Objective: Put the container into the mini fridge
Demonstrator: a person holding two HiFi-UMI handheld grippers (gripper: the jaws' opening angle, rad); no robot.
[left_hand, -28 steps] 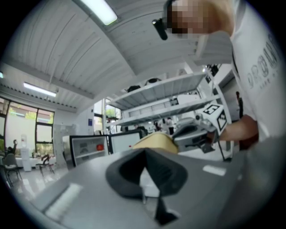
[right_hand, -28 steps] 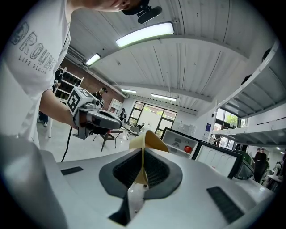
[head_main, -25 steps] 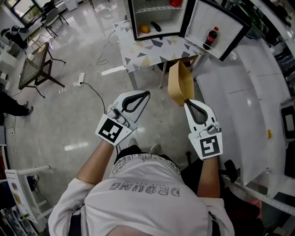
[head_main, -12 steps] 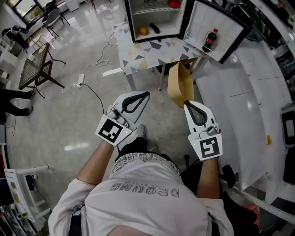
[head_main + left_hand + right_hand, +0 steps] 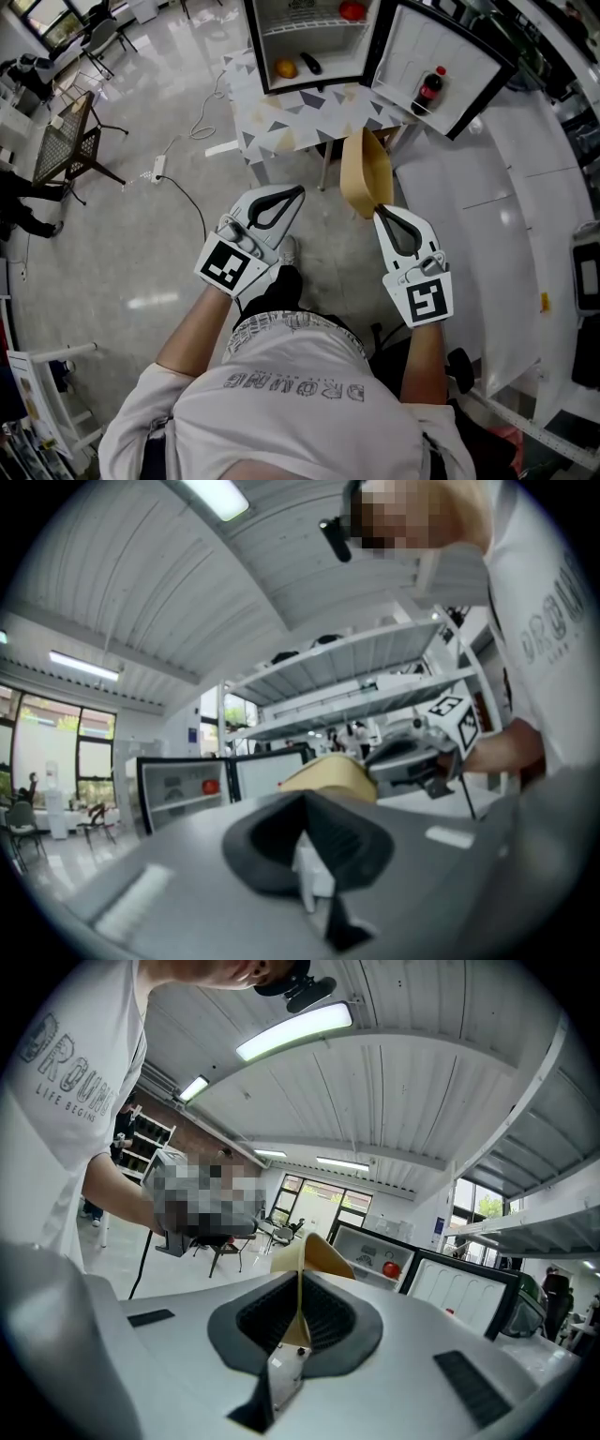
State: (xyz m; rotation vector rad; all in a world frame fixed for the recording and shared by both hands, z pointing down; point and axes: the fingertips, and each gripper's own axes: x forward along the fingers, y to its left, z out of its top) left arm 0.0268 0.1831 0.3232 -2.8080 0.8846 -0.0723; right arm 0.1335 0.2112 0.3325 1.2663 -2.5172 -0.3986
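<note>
Fingers of right gripper (image 5: 379,208) clamped on container (image 5: 362,167) rim, container jutting beyond them, left gripper (image 5: 299,192) closed, empty

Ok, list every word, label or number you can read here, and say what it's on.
"ROUN" over "LIFE BEGINS": the person's white T-shirt; the first word is cut off at the picture's edge.
Dark cola bottle with a red label in the mini fridge's open door: label too small to read.
Black-and-white square markers on the gripper cubes: patterns, no letters.
Tan paper container: no print visible.
</note>
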